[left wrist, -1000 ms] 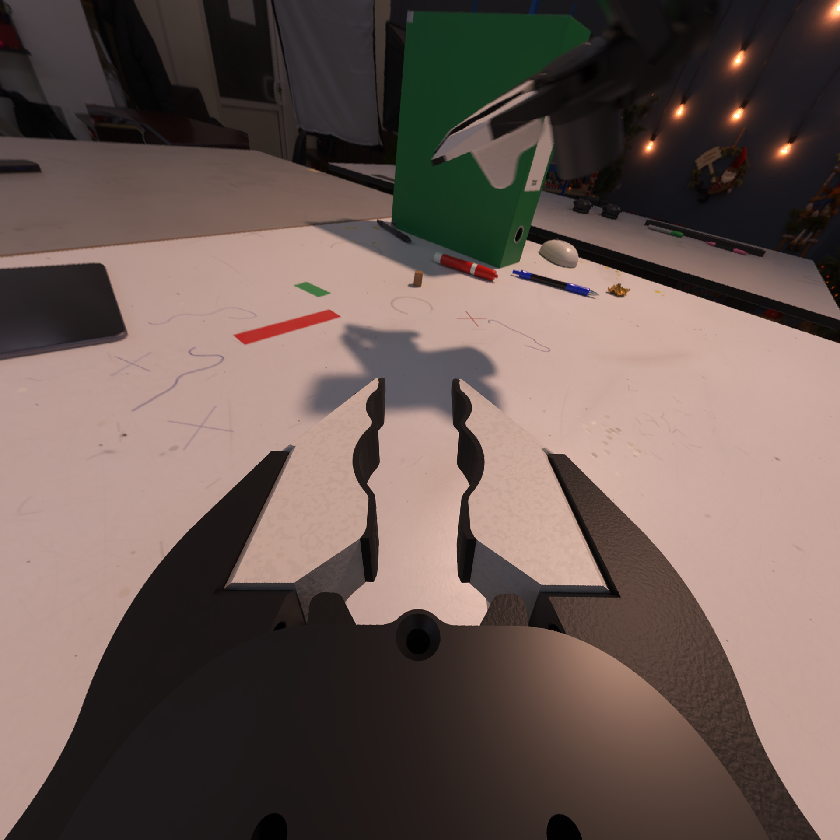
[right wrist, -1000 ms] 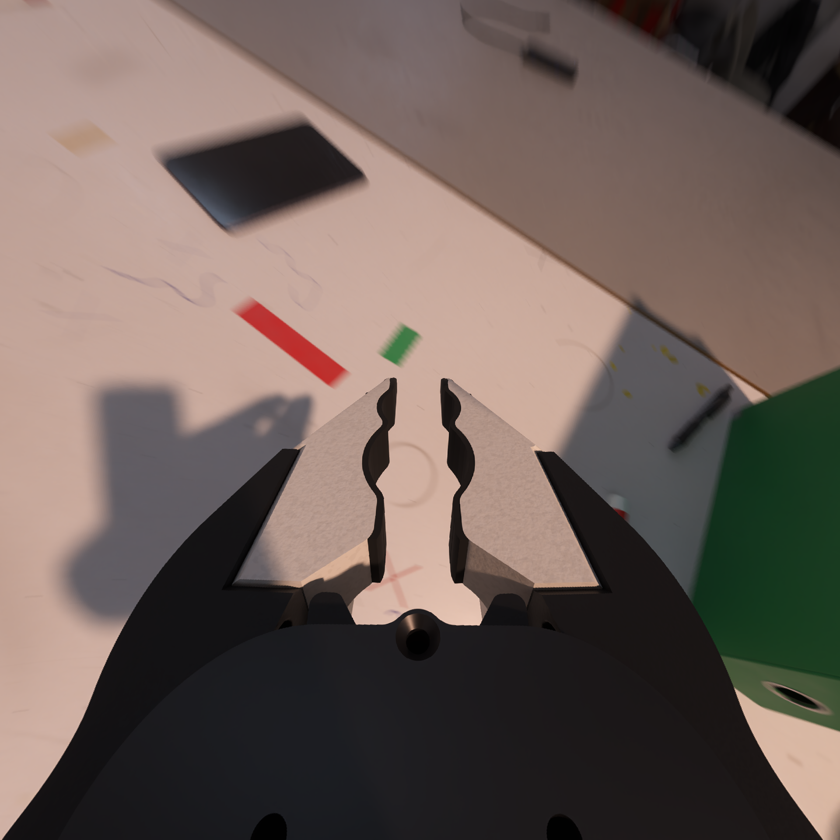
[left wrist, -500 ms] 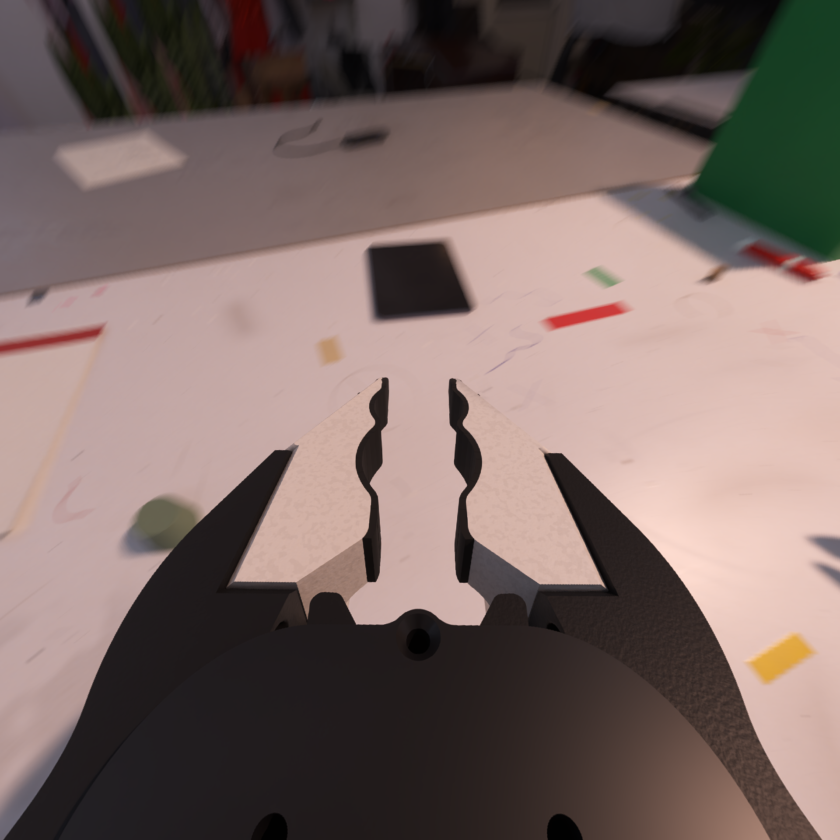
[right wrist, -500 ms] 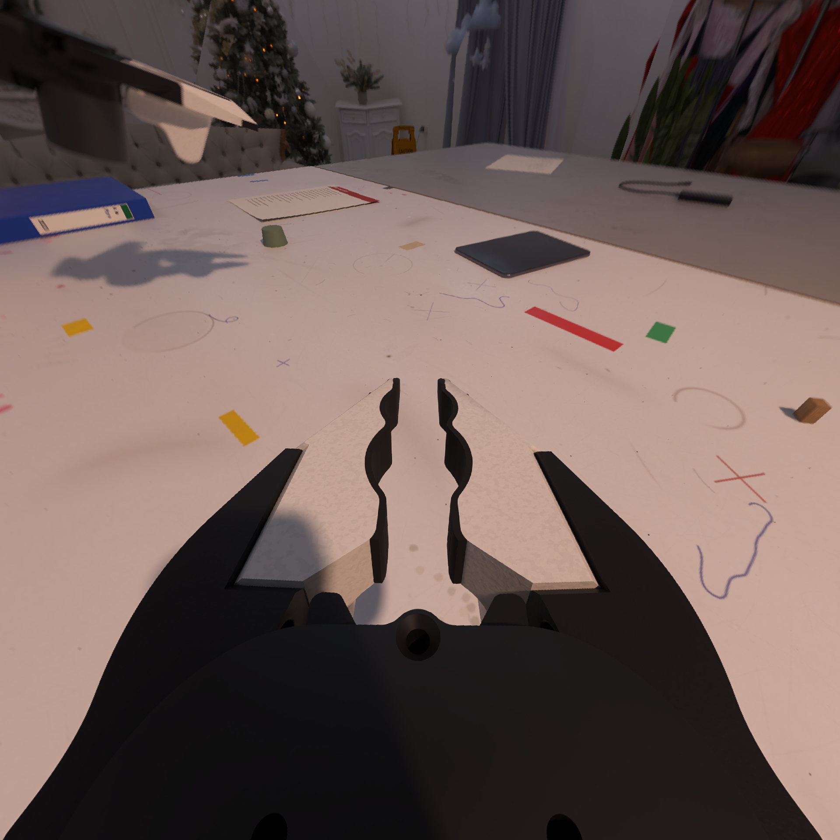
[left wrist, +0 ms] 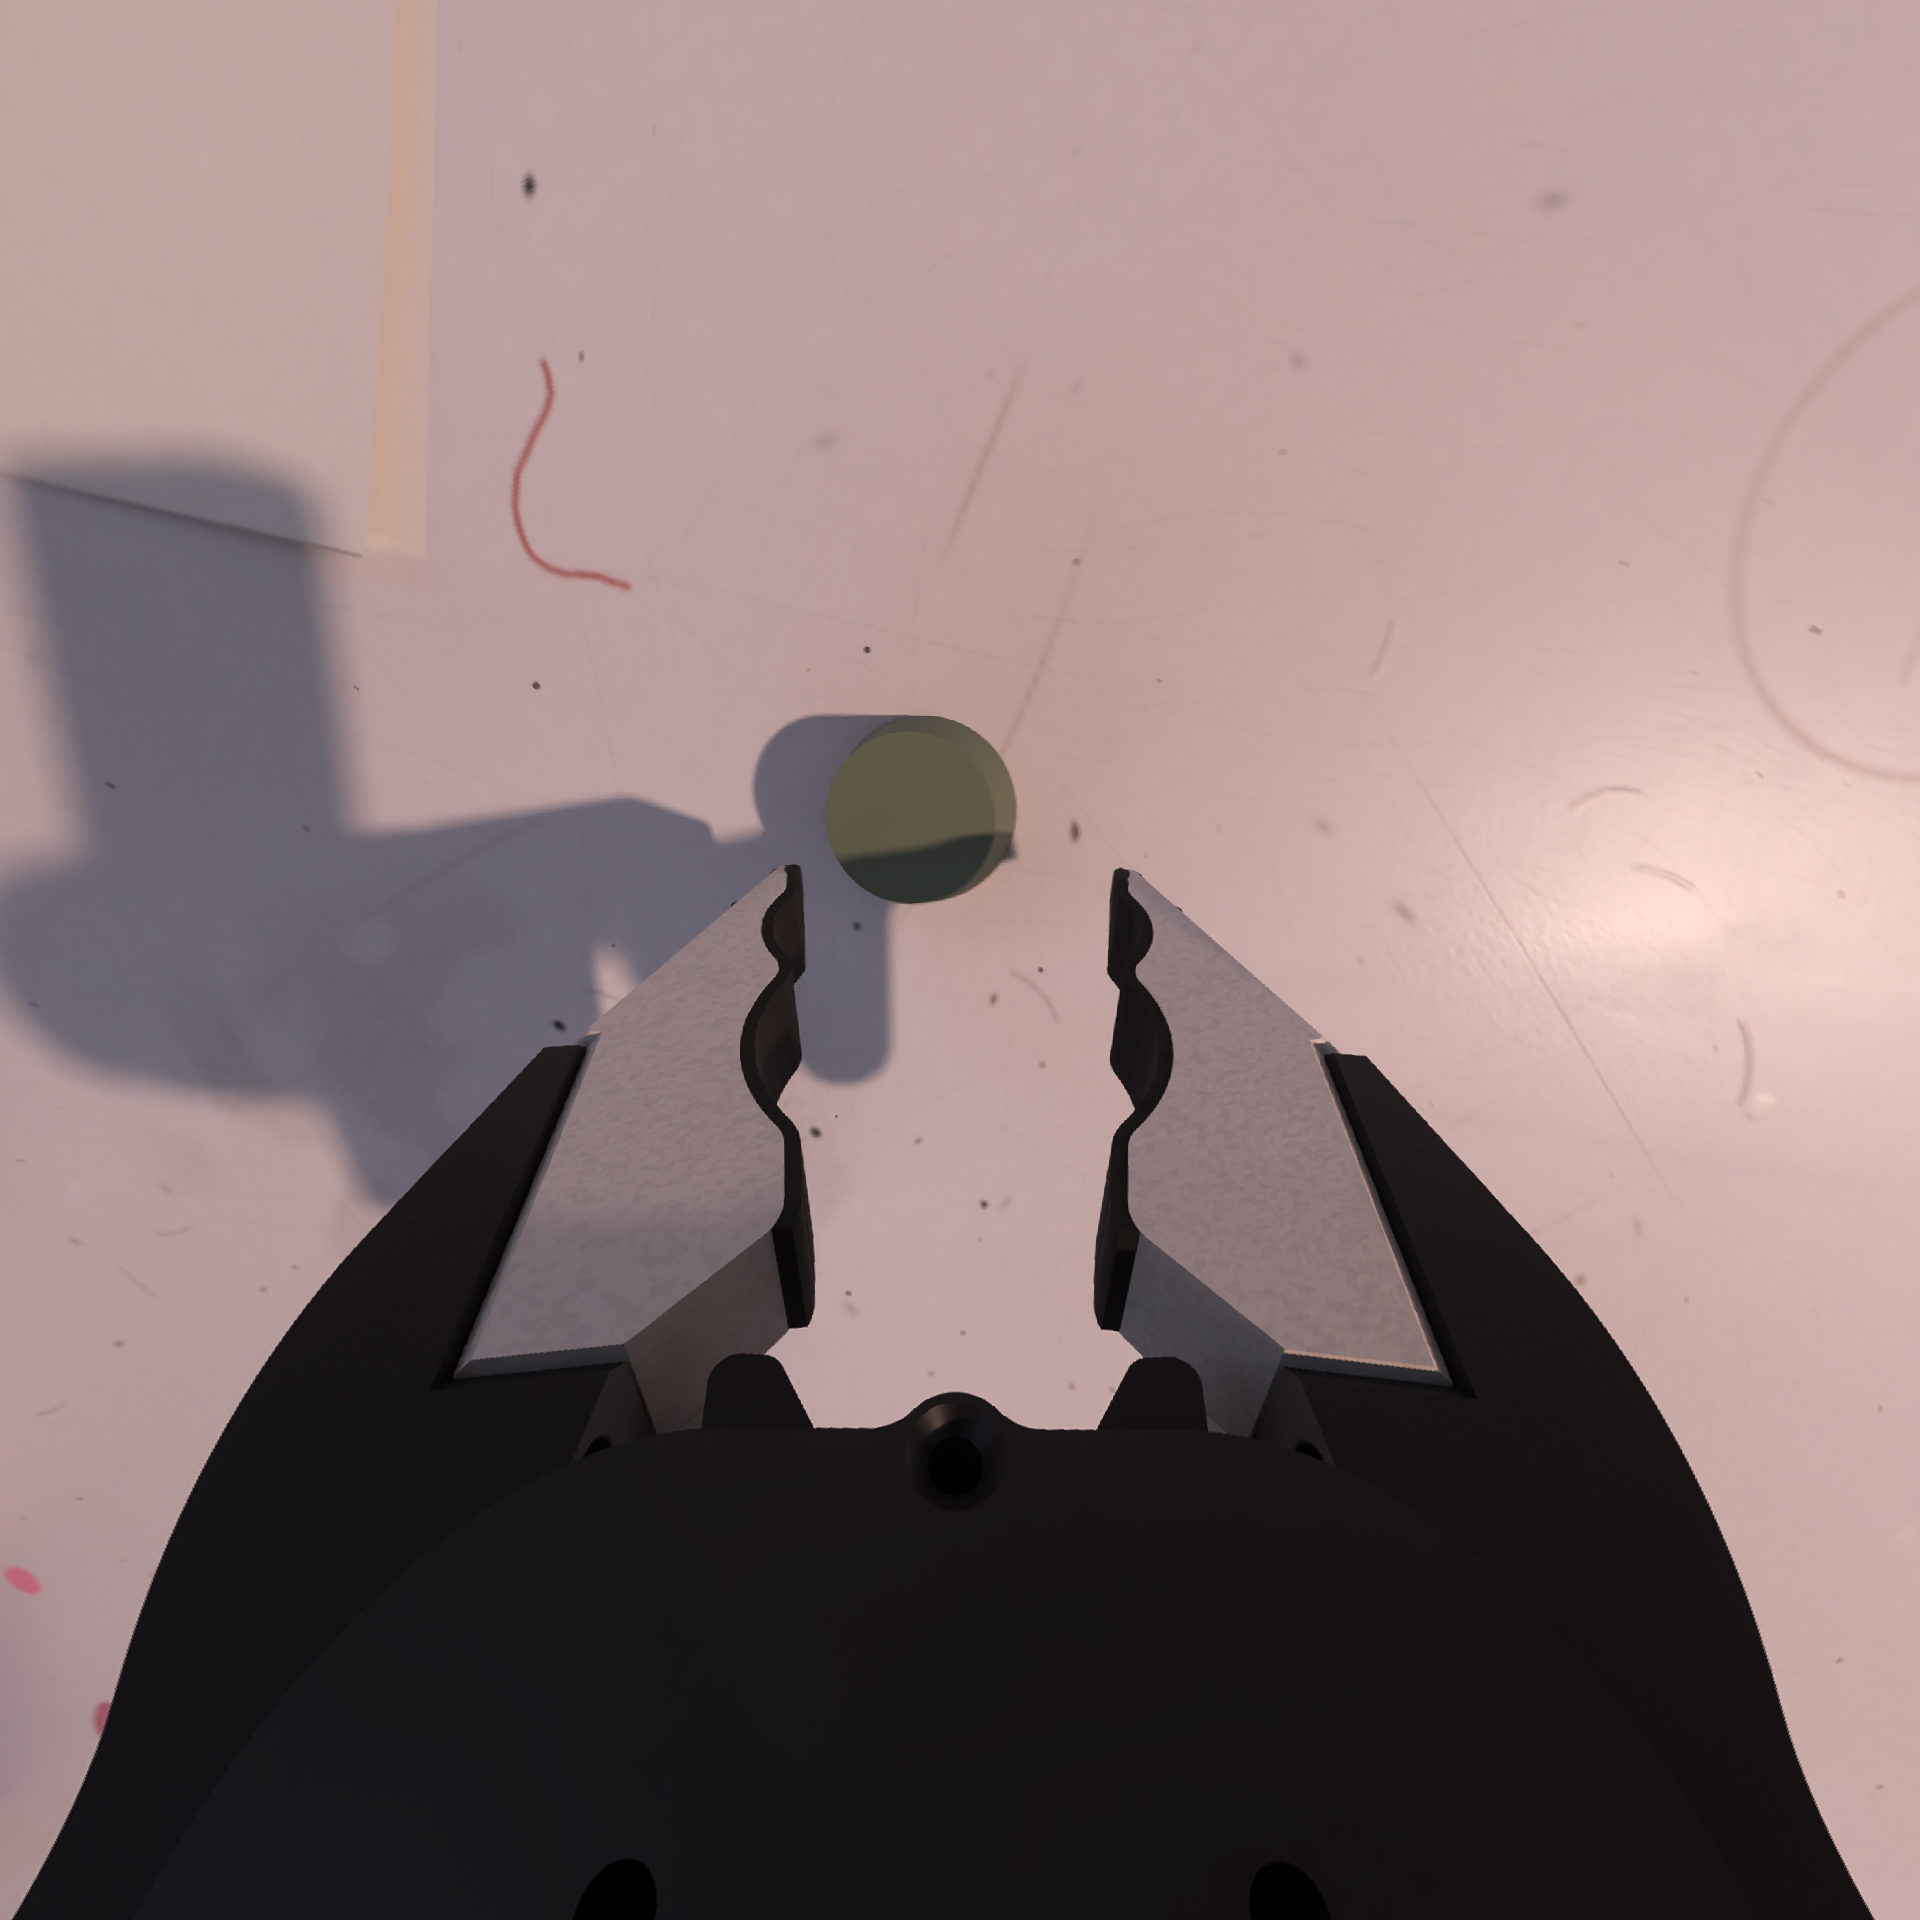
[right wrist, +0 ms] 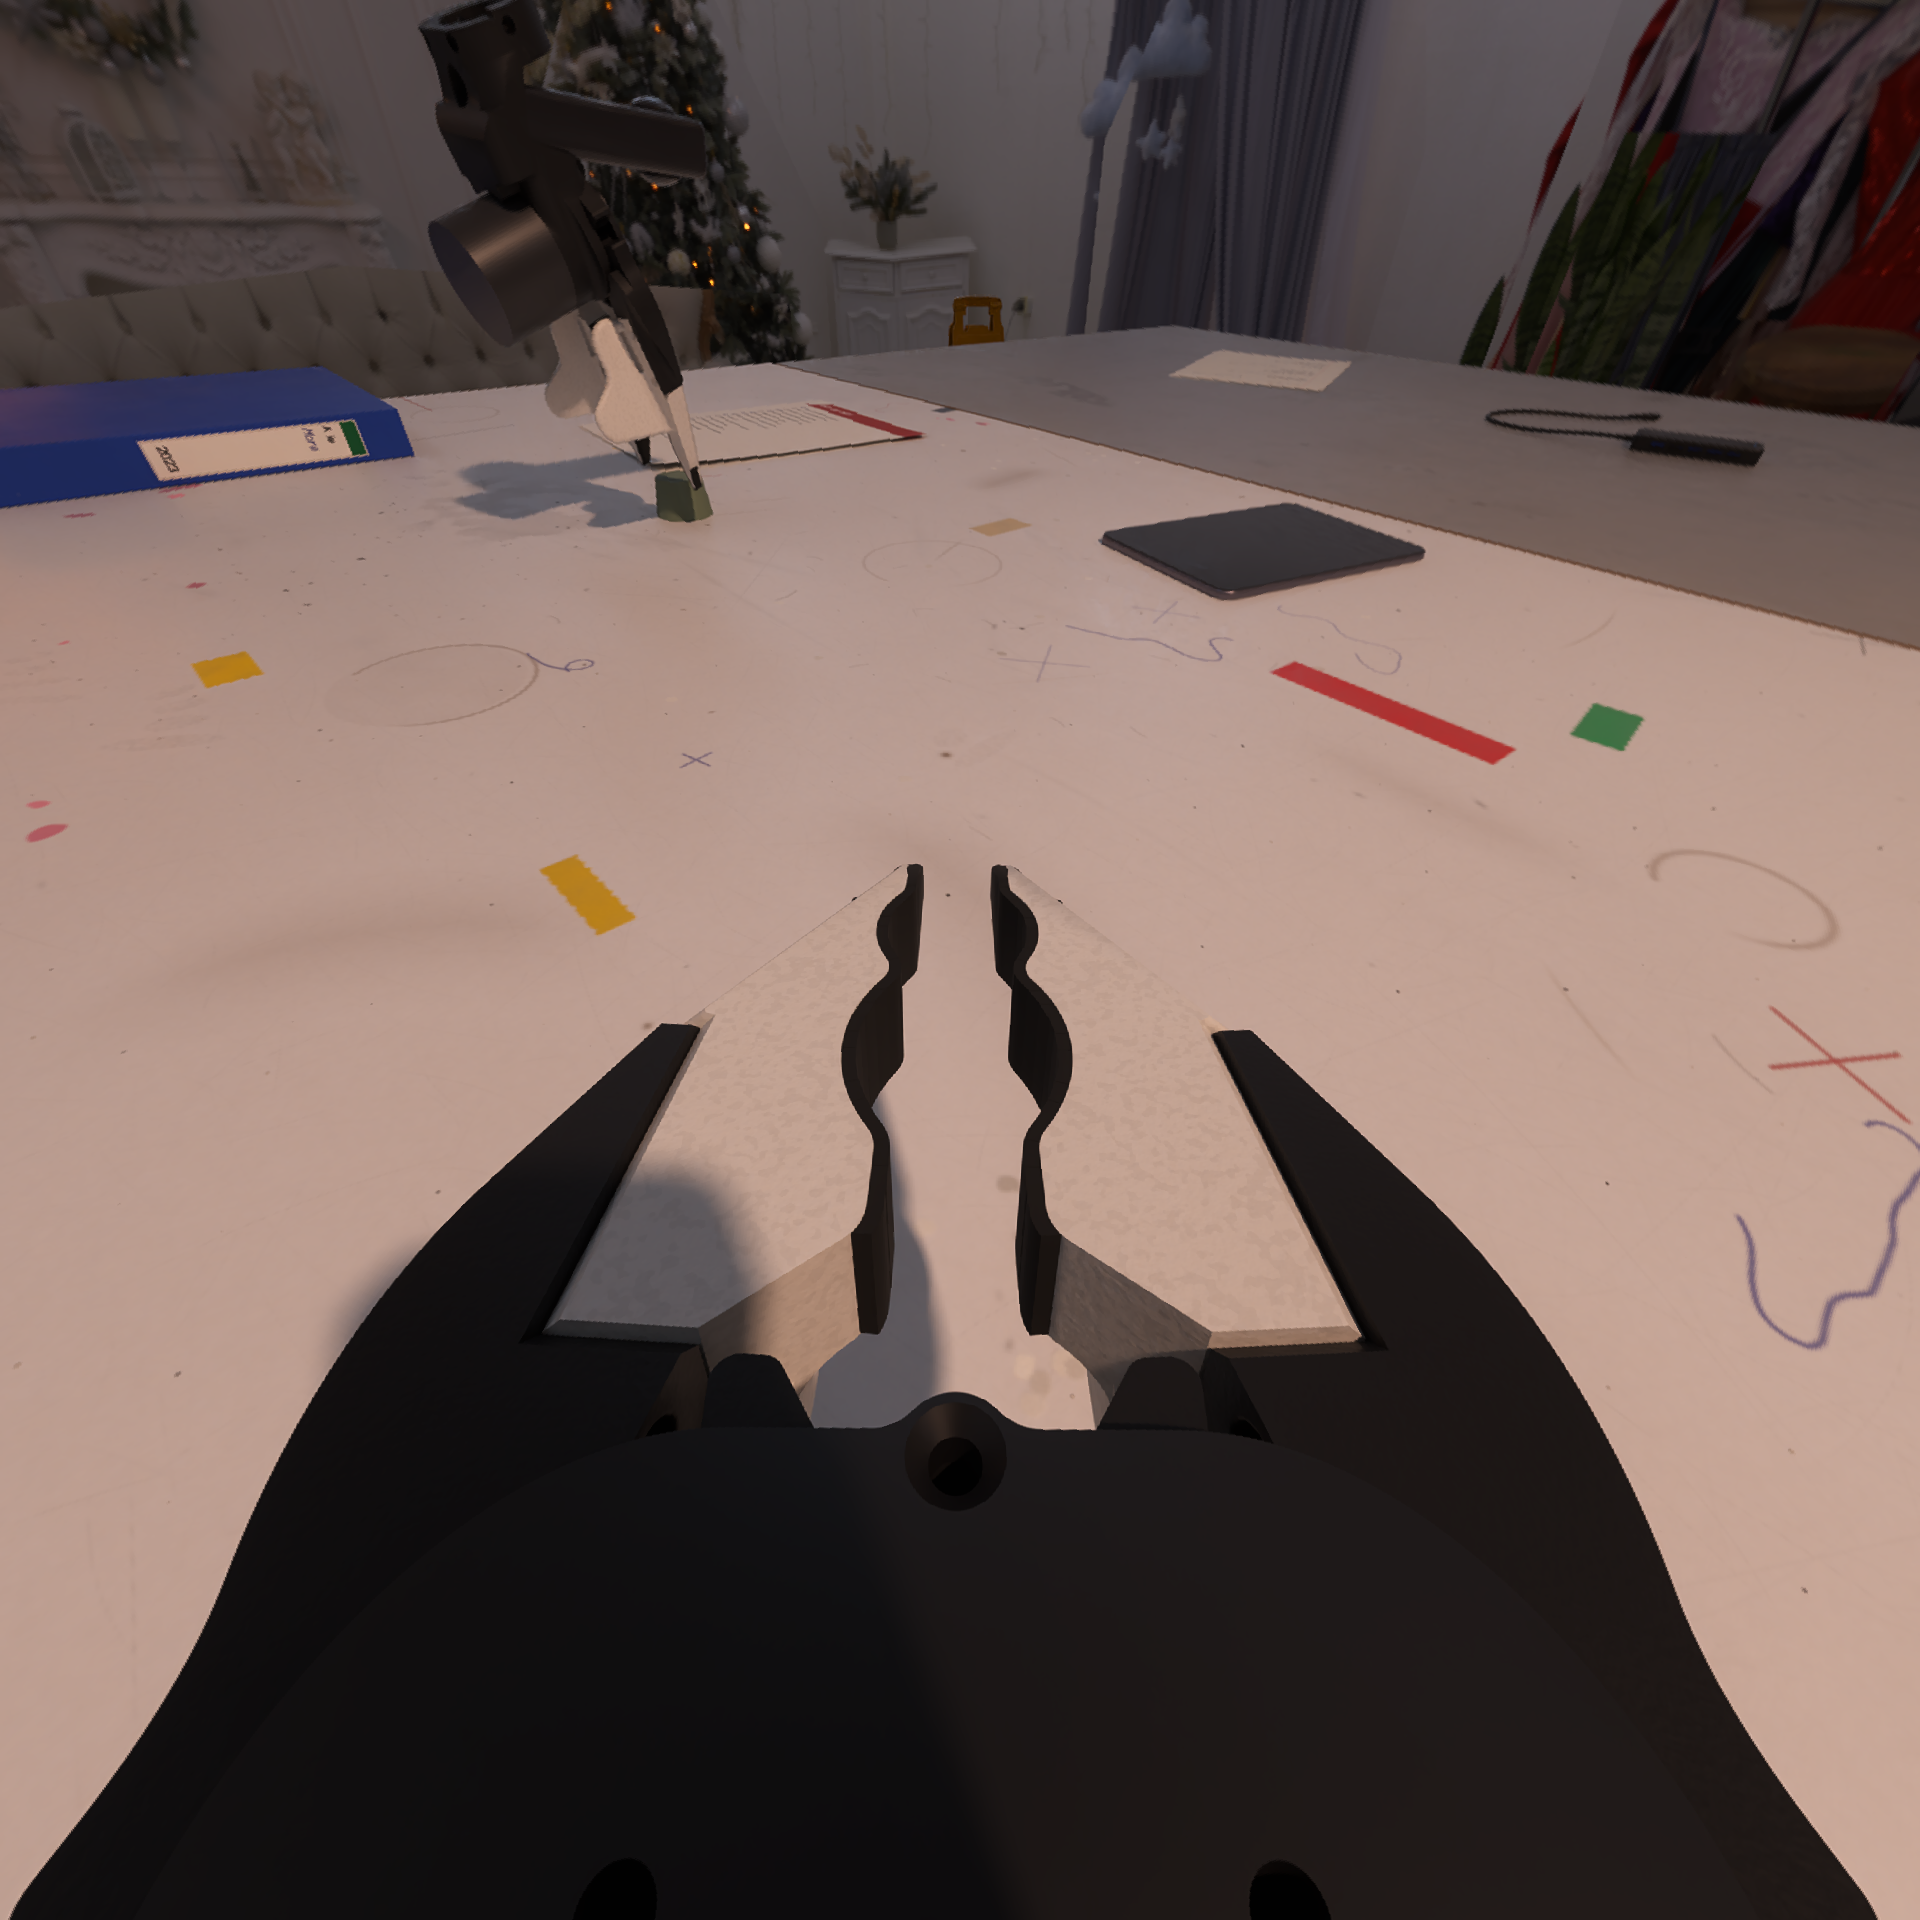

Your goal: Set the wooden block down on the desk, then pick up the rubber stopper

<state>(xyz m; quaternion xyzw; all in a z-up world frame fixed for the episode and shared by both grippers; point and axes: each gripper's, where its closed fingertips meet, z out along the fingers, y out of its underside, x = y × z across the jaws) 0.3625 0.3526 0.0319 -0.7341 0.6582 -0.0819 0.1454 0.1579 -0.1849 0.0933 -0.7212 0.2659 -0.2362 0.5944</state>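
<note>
The rubber stopper (left wrist: pixel 920 810) is a small olive-green plug standing on the white desk (left wrist: pixel 1351 416). In the left wrist view it lies just beyond my fingertips, slightly left of centre. My left gripper (left wrist: pixel 956 881) is open, empty and points almost straight down. The right wrist view shows that gripper (right wrist: pixel 665 457) far off, with its tips down around the stopper (right wrist: pixel 681 501). My right gripper (right wrist: pixel 956 873) is shut with only a thin gap, holds nothing, and hovers low over the desk. The wooden block is not in view.
A blue binder (right wrist: pixel 197 436) lies flat at the far left and a paper sheet (right wrist: pixel 790 426) lies behind the stopper. A dark tablet (right wrist: pixel 1262 545) lies at the far right. Coloured tape patches and pen marks dot the desk. A grey desk (right wrist: pixel 1351 436) adjoins.
My left gripper has swung left, tipped down over the stopper and opened its jaws wider. My right gripper's view has shifted only slightly, and the wooden block has left its right edge.
</note>
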